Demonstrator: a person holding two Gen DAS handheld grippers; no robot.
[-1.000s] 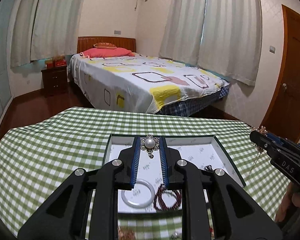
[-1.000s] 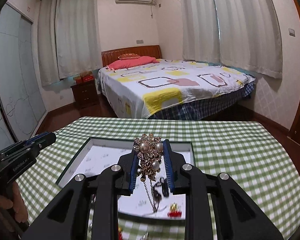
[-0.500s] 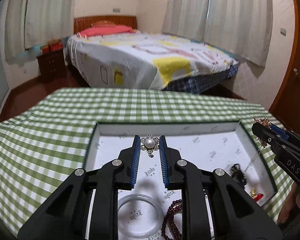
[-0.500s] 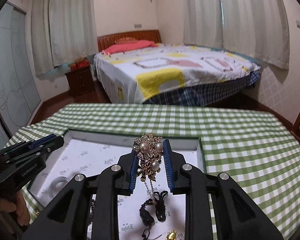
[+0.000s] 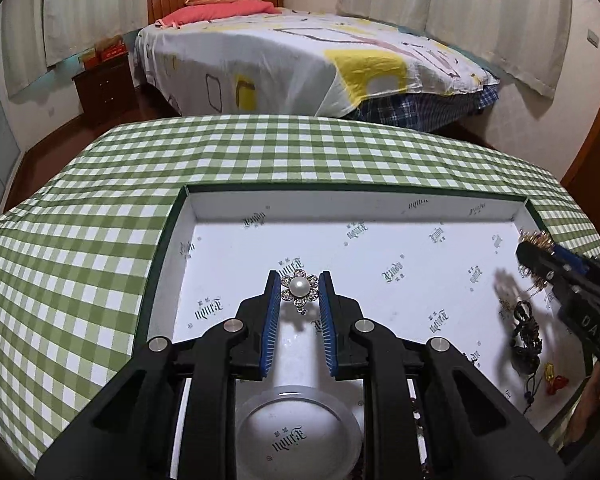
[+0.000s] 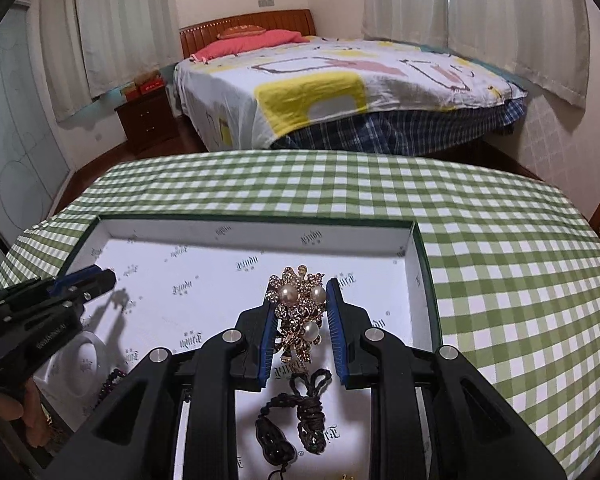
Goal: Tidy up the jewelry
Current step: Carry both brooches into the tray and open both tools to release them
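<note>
Lowering together, both tools now hang inside the white-lined tray on the green-checked bench, where a second ago they rode above its rim. The left tool pinches the small pearl flower brooch; the right tool clamps the gold pearl cluster brooch above the dark knotted cord. Release looks near, judging by the close shadows.

black grippers, blue pads, poss. "DAS" mark
</note>
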